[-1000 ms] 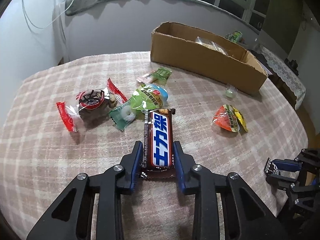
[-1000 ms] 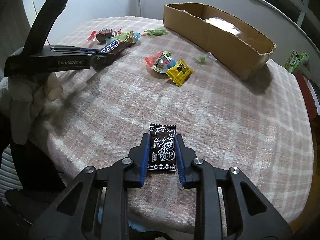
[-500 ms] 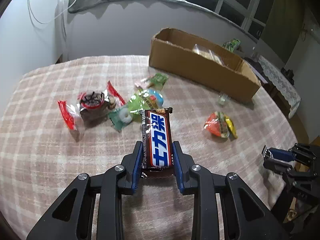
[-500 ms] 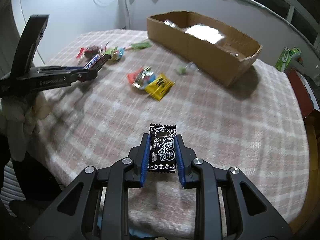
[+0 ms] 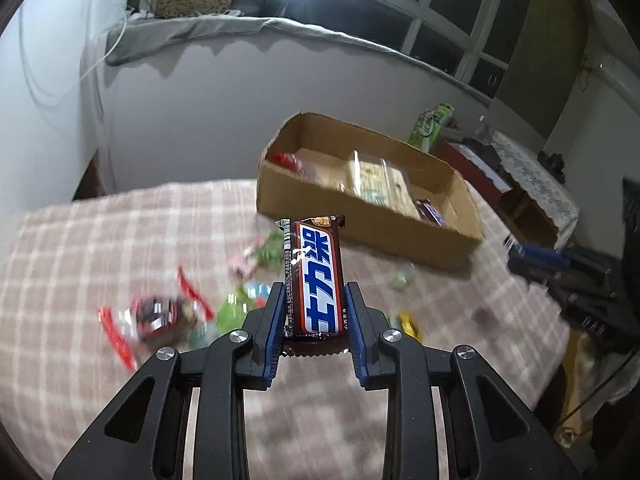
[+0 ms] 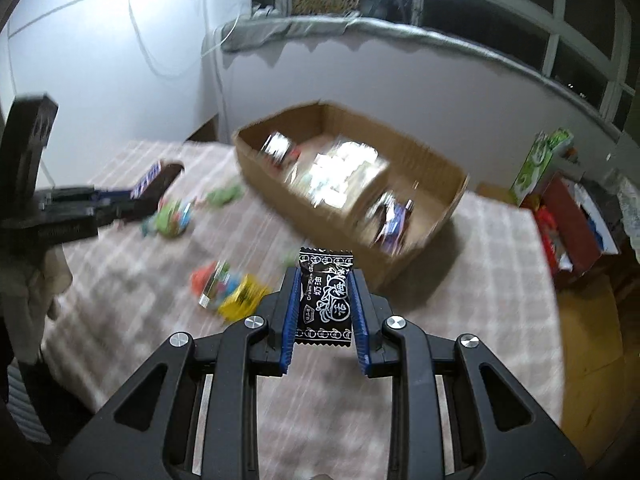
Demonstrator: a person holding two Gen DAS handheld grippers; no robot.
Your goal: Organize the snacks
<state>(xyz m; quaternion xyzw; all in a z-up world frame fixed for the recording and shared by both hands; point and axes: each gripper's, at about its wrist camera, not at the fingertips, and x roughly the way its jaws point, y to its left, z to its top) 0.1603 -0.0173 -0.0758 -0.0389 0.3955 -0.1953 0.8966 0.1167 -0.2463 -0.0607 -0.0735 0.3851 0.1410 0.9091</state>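
Note:
My left gripper (image 5: 314,300) is shut on a brown chocolate bar with a blue and white label (image 5: 316,276), held in the air above the table. My right gripper (image 6: 325,288) is shut on a black candy packet (image 6: 325,300), also lifted. An open cardboard box (image 5: 360,216) holding several snacks stands at the far side of the table; it shows in the right wrist view too (image 6: 420,216). The left gripper with its bar appears at the left of the right wrist view (image 6: 132,196).
Loose snacks lie on the checked tablecloth (image 5: 80,248): a red-ended sweet (image 5: 154,314), green packets (image 5: 236,308), an orange and a yellow packet (image 6: 230,288). A green box (image 6: 538,164) and red boxes (image 6: 568,216) stand beyond the table's right edge.
Both grippers have risen and tilted up toward the cardboard box, carrying the chocolate bar and the black packet. The box's inside now shows.

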